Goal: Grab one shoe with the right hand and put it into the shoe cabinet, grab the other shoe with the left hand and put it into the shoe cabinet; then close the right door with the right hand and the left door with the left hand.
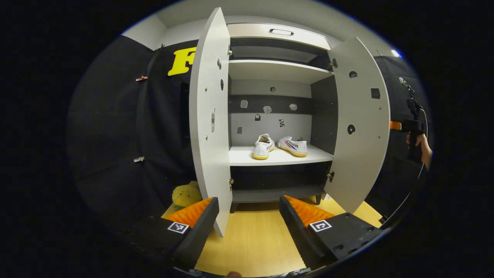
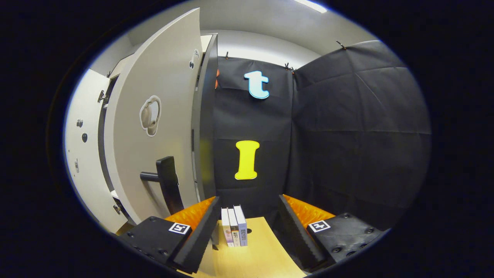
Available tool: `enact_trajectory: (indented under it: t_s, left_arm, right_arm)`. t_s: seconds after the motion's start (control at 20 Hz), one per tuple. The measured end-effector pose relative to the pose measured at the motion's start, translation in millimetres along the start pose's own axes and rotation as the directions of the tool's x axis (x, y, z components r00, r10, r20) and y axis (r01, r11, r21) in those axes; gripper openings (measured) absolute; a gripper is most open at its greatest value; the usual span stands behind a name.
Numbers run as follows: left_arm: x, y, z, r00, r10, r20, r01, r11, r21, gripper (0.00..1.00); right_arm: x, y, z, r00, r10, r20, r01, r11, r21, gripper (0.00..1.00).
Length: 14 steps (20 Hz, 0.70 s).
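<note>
a: where are the shoes?
b: both sit on the middle shelf (image 1: pixel 247 156) of the shoe cabinet (image 1: pixel 270 69). in the left gripper view the left shoe (image 1: pixel 263 147) has its heel toward the camera, and the right shoe (image 1: pixel 293 146) lies side-on just beside it. they look close together, whether touching i cannot tell.

a: and the doors?
b: both stand open. the left door (image 1: pixel 208 116) swings out toward the camera, its lower edge near the left tongs (image 1: pixel 249 210). the right door (image 1: pixel 361 123) is open on the other side. in the right gripper view that same door shows its outer face with a dark handle (image 2: pixel 166 185) sticking out.

a: the tongs?
b: the left tongs are spread wide and hold nothing, with the wooden table (image 1: pixel 254 239) below them. the right tongs (image 2: pixel 249 210) are also parted and empty, just beside the right door's handle, not on it.

a: anything else around?
b: three books (image 2: pixel 234 227) stand upright on the table between the right tongs' fingers, farther off. a yellow plush toy (image 1: pixel 185 196) sits low, left of the left door. at the far right of the left gripper view a hand (image 1: pixel 422 148) holds the other gripper beyond the right door.
</note>
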<state>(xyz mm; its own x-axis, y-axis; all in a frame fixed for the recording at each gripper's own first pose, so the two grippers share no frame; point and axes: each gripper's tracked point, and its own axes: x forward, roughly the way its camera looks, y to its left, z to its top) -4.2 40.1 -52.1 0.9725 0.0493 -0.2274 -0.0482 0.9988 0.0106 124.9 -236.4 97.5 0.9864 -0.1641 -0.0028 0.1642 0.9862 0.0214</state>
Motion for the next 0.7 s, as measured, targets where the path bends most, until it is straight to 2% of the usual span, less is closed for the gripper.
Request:
enact_trajectory:
  t_s: [0.1,0.3,0.5,0.7]
  left_arm:
    - [0,3,0,1.0,0.011,0.0,-0.011,1.0,-0.01,0.97]
    - [3,9,-2,1.0,0.025,-0.001,-0.025,0.999,-0.031,0.97]
    - [4,16,-4,0.999,0.031,-0.007,-0.032,0.999,-0.036,0.98]
    - [1,32,-2,0.999,0.046,-0.001,-0.046,0.999,-0.028,0.98]
  right_arm:
    - [-2,6,1,1.0,0.017,-0.003,-0.017,1.0,0.013,0.95]
    - [-6,11,4,1.0,-0.001,0.005,0.001,1.0,0.027,0.95]
    - [-15,39,1,0.999,0.045,-0.002,-0.045,0.998,0.032,0.95]
    - [-20,61,1,0.998,0.057,0.001,-0.057,0.998,0.036,0.95]
